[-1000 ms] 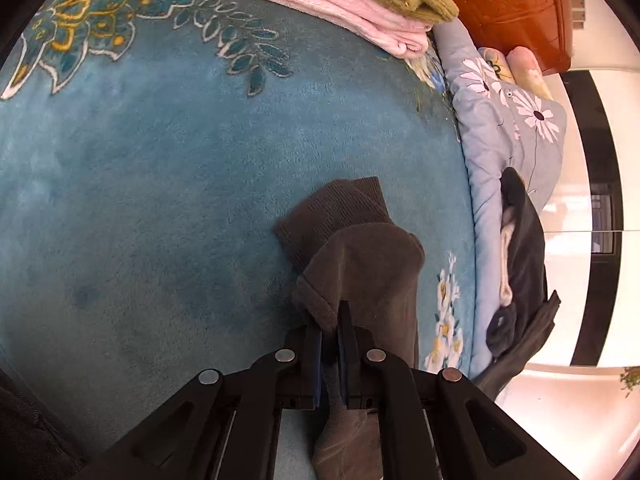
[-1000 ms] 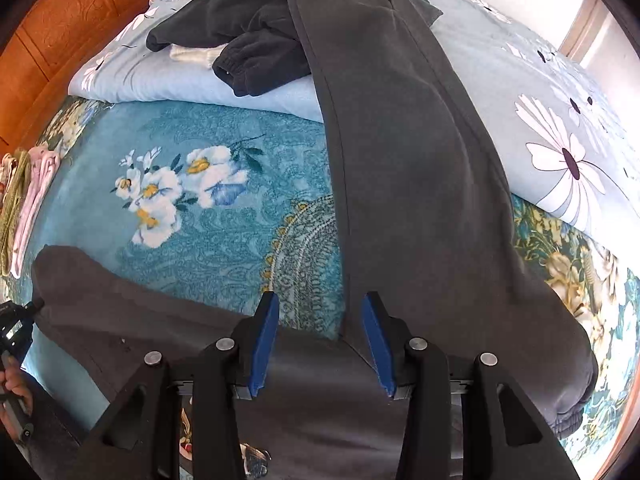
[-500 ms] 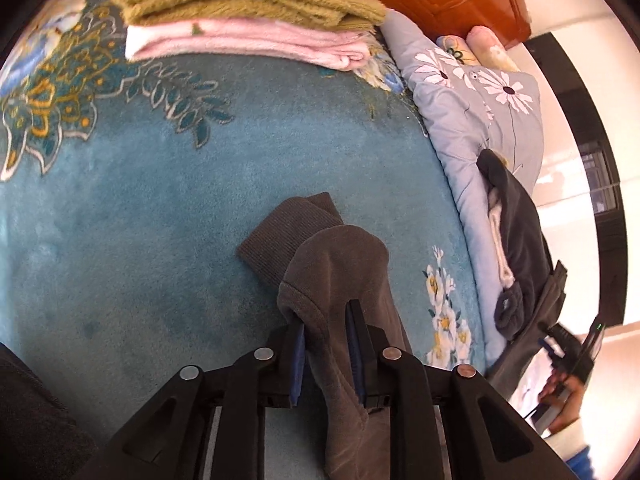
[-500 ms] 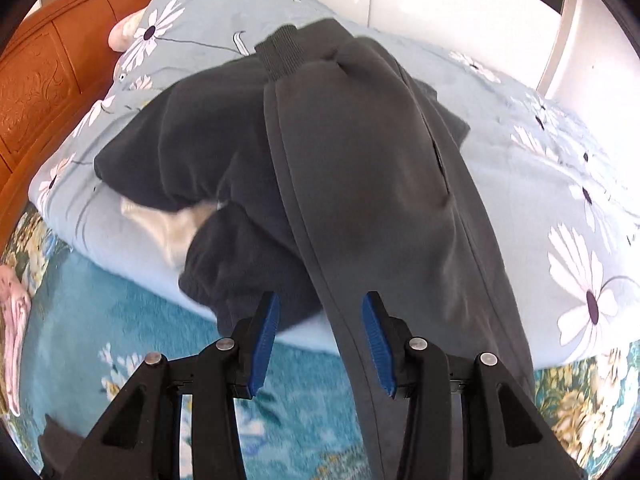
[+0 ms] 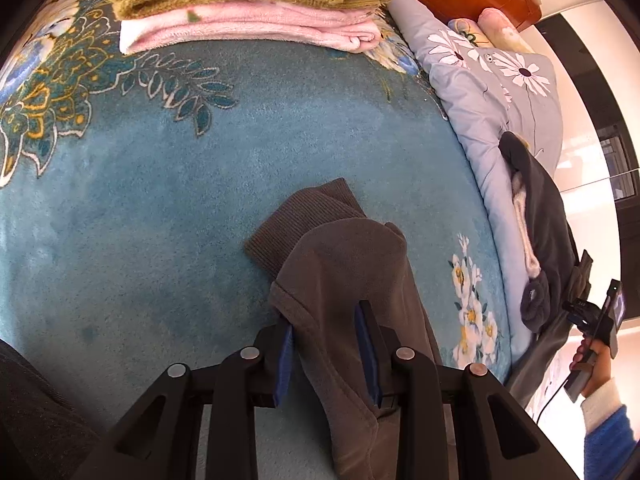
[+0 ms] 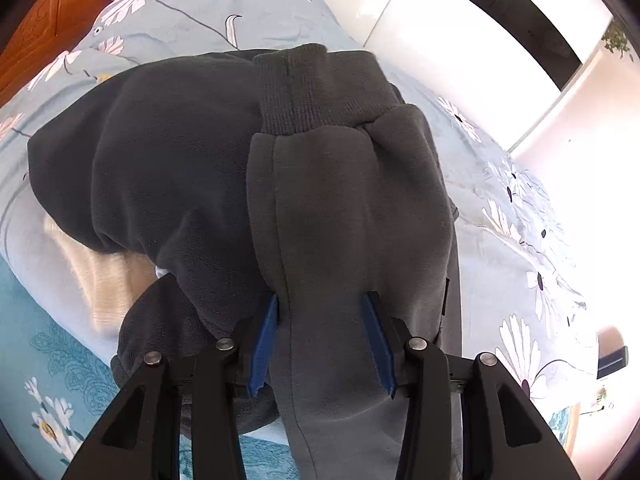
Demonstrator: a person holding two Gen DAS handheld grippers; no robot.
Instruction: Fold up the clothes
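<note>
Lying across a teal floral blanket (image 5: 168, 208), grey sweatpants (image 5: 344, 280) are stretching onto a daisy-print quilt (image 6: 224, 4), over a darker fleece garment (image 6: 160, 168). Left gripper (image 5: 326, 322): jaws opening, straddling the cuffed leg end, pads seeming clear of the cloth. Right gripper (image 6: 320, 304): jaws closing, straddling the other leg below its ribbed cuff, pads at the fabric's edges. Folded olive and pink items (image 5: 240, 8) are sitting stacked at the blanket's far edge.
</note>
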